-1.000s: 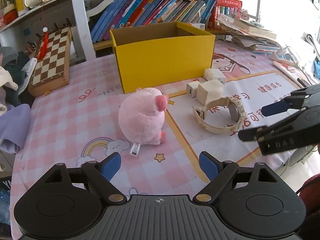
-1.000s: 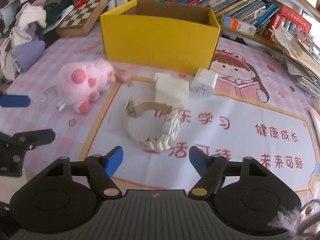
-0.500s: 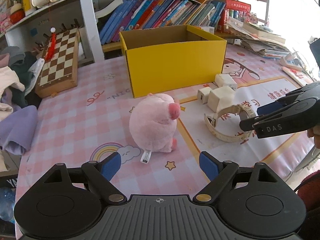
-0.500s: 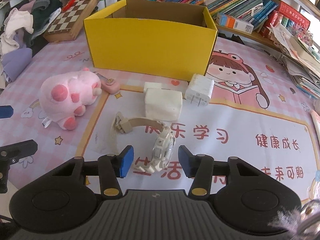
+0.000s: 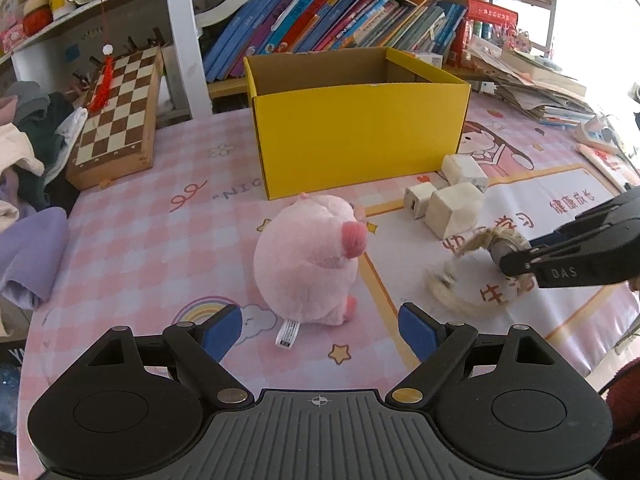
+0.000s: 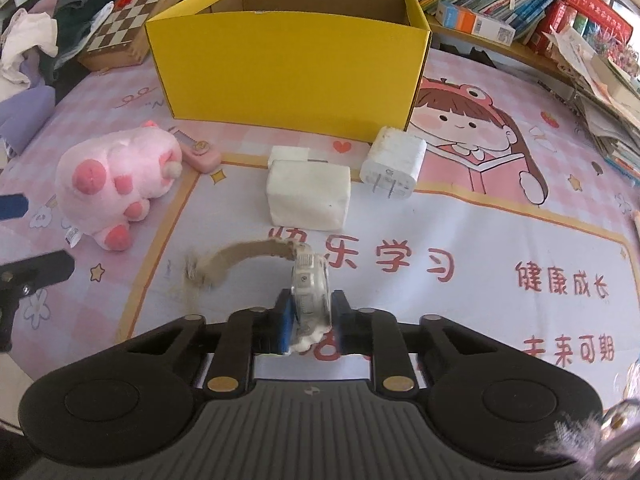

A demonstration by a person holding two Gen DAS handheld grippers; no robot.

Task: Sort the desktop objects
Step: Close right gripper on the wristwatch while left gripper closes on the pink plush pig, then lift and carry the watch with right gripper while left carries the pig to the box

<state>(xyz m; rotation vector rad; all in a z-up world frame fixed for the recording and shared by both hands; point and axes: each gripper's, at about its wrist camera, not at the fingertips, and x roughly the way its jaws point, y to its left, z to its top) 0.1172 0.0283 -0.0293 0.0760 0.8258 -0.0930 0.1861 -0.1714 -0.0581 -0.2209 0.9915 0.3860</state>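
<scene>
My right gripper (image 6: 310,316) is shut on the white wristwatch (image 6: 308,284), its blue pads pressing both sides of the watch case; the beige strap (image 6: 240,254) arches off to the left, blurred. In the left wrist view the same watch (image 5: 480,256) shows in the right gripper (image 5: 520,266) at the right. My left gripper (image 5: 320,330) stands open just in front of the pink plush pig (image 5: 306,266), not touching it. The open yellow box (image 6: 288,60) stands behind. Two white chargers (image 6: 394,168) and a white block (image 6: 308,194) lie before it.
A small pink item (image 6: 202,154) lies beside the pig (image 6: 114,184). A chessboard (image 5: 118,114) leans at the back left by a pile of clothes (image 5: 28,168). Books (image 5: 332,26) fill the shelf behind, with stacked papers (image 5: 532,88) at the right. The pink mat (image 6: 500,240) covers the table.
My right gripper moved in over the watch and its jaws came together on the watch case; the strap has swung. The left gripper stayed open, with the pig slightly more central before it.
</scene>
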